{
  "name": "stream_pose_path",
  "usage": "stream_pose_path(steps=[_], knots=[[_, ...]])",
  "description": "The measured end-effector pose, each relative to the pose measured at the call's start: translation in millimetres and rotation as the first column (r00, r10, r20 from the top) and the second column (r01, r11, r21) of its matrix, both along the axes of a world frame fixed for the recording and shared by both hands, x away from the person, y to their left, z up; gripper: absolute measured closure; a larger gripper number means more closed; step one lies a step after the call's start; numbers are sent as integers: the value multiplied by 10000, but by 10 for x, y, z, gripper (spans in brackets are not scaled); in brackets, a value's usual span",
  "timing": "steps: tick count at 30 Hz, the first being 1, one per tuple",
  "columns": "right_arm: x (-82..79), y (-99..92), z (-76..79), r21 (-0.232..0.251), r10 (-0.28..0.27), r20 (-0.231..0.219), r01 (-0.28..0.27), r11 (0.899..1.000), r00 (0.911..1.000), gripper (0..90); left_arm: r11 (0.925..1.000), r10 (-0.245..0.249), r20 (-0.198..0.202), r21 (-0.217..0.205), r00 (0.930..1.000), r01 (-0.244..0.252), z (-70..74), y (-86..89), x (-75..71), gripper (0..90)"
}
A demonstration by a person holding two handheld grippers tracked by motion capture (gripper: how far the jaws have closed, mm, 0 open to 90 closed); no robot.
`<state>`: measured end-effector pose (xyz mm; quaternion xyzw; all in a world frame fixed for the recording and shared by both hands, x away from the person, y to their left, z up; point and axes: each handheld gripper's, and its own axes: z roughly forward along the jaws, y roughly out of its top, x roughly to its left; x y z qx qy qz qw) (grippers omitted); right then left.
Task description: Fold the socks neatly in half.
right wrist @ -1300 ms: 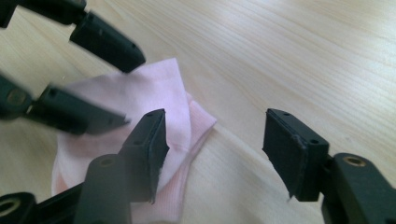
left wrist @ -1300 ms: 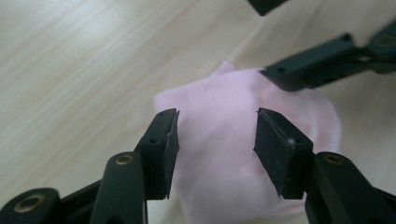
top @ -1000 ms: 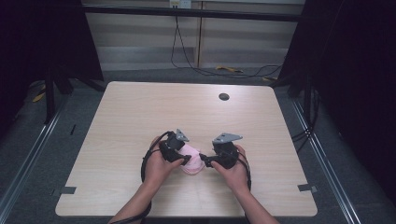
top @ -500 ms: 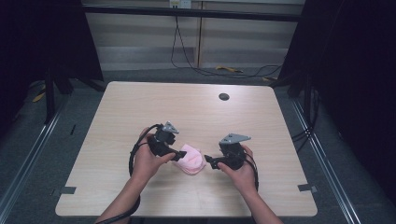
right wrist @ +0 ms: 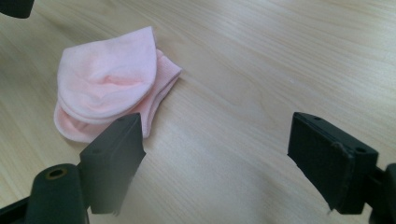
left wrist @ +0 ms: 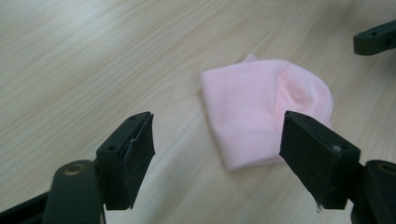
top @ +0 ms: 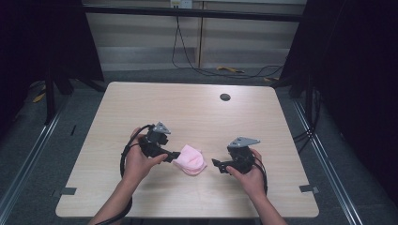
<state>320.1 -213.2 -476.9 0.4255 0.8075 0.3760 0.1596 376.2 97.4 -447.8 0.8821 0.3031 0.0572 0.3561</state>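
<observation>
Black left claw (left wrist: 217, 140): jaws spread, nothing pinched; they have just been opening, and the pink sock (left wrist: 261, 114) is left lying just ahead of the tips, nearer the right-hand jaw.
Right claw (right wrist: 215, 154): jaws spread wide and empty, also just opened; the sock is seen ahead and off to the left-hand jaw, apart from it.
Sock: folded double, flat on the wooden table (top: 187, 112), between the two claws.
Change: both claws were close against the sock a second ago; they are now drawn apart from it.
Meaning: the fold is judged finished and the sock released.
</observation>
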Motion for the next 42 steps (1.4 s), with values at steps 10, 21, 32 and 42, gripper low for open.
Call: stream_pose_path(steps=[10,21,32,42], knots=[[-40,-139,-36,103,-18,-66,19,9999,10000,162,9996,271,-161,-112,9995,-273,-89,235,-23,242],[-146,-275,-158,-200,51,-284,-56,9998,9996,151,9979,643,-348,38,9973,-642,-292,441,-79,218],[-233,-345,-247,-501,-124,-323,107,9987,9994,147,9949,897,-226,489,9957,-885,-506,568,-131,211],[-263,-337,-265,-838,-137,-26,135,9964,9999,143,9987,407,667,287,9969,-427,-595,626,-186,147]])
